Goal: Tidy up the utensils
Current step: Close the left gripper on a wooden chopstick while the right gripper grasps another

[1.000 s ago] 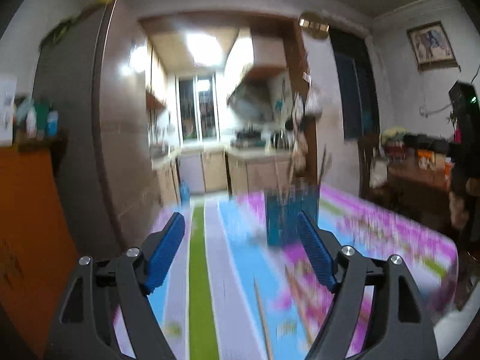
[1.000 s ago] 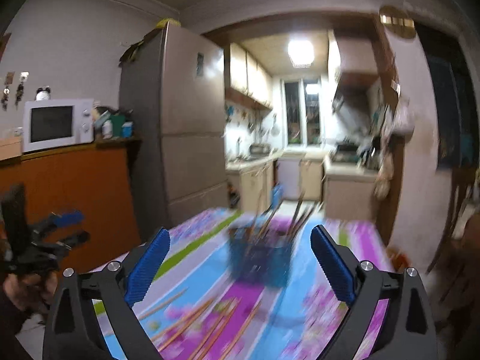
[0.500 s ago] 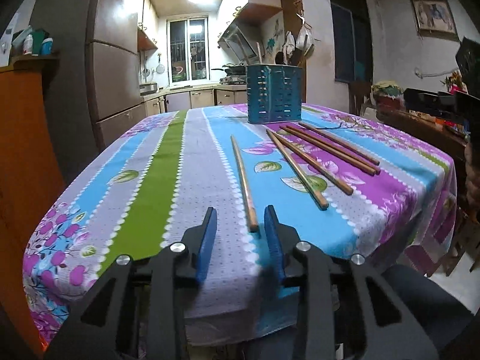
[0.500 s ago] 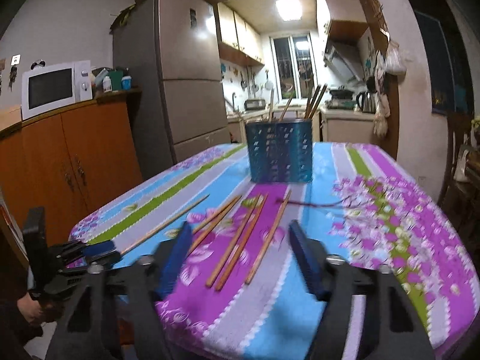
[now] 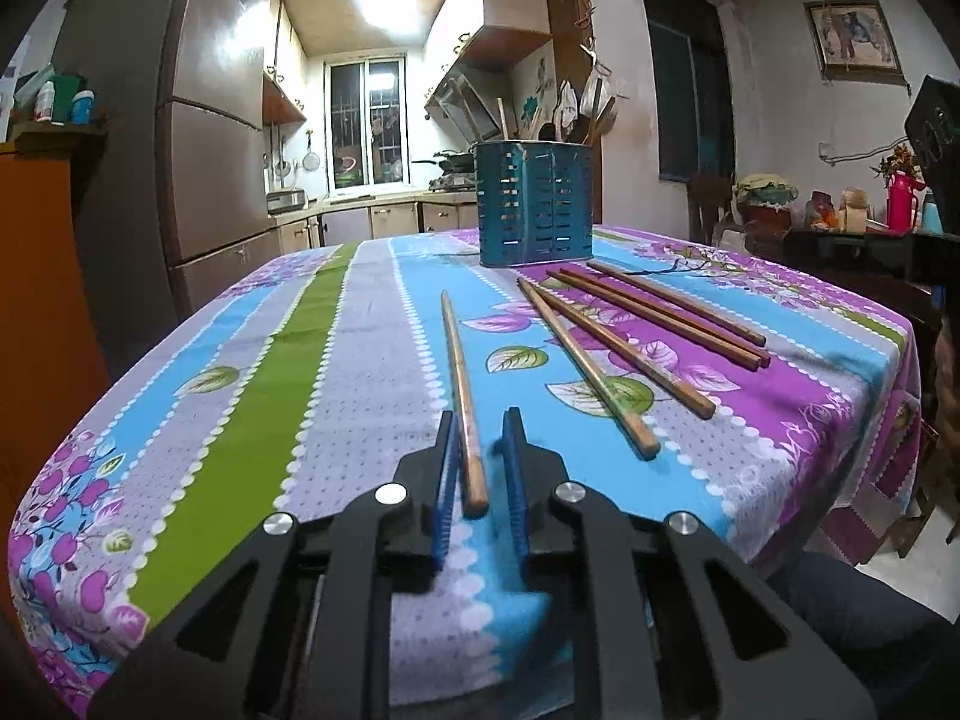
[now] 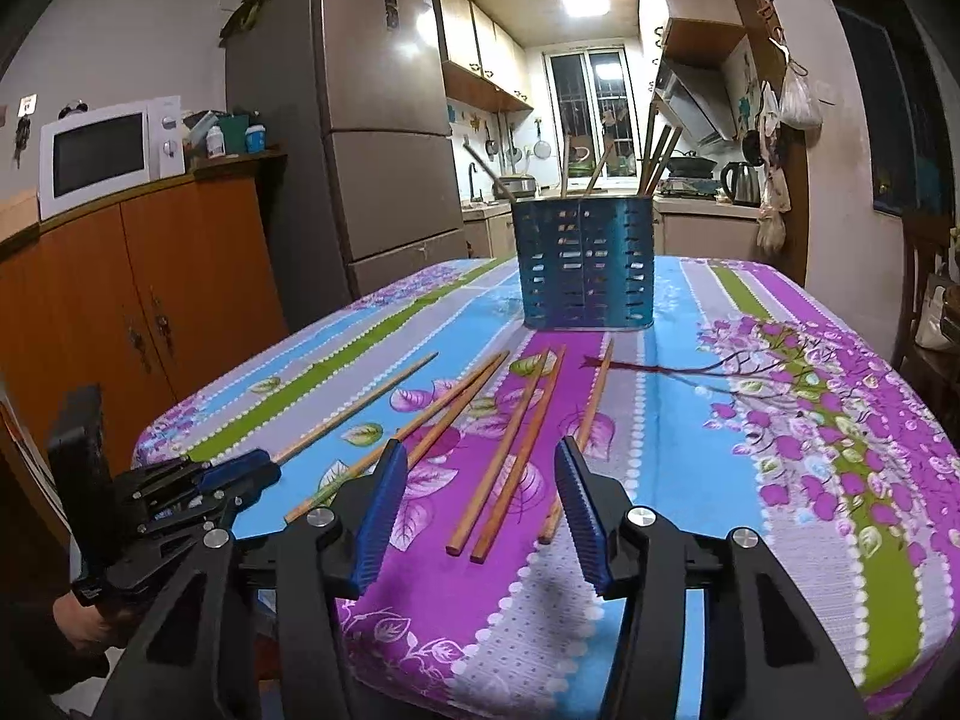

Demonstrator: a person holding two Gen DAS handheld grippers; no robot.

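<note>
Hand-held gripper (image 5: 480,426) closing (narrowly) around chopstick (image 5: 461,384).

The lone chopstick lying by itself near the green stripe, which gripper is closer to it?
Left. The left gripper has its jaws around the lone chopstick's near end. The right gripper sits farther right, its jaws around the pair of chopsticks.

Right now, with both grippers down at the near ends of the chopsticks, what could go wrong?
1. The left gripper has been closing on only the near tip of the lone wooden chopstick; lifted from there, it may pivot or slip.
2. The right gripper, also closing, brackets a pair of reddish wooden chopsticks with another beside its right pad; it could catch several or knock one off the floral tablecloth's edge.
</note>
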